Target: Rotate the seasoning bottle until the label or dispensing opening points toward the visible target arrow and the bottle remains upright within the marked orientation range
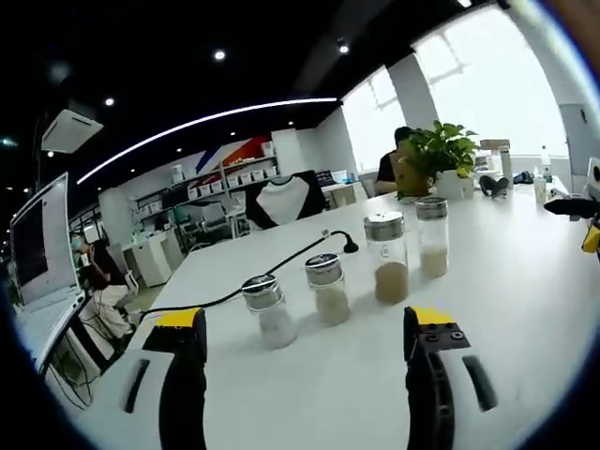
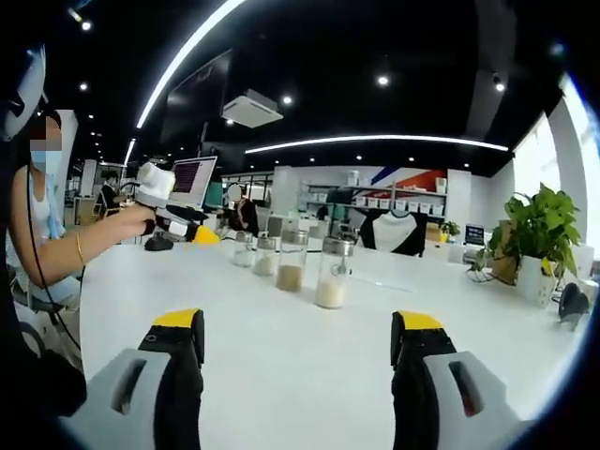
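seasoning bottles' (image 1: 391,256) labels too small

Four seasoning bottles (image 1: 391,256), one plant (image 1: 441,150)

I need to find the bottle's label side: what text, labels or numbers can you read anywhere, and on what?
None is readable.
The four bottles show no label.
The monitor has lines of text, too small to read.
The shelf boxes are too blurred.
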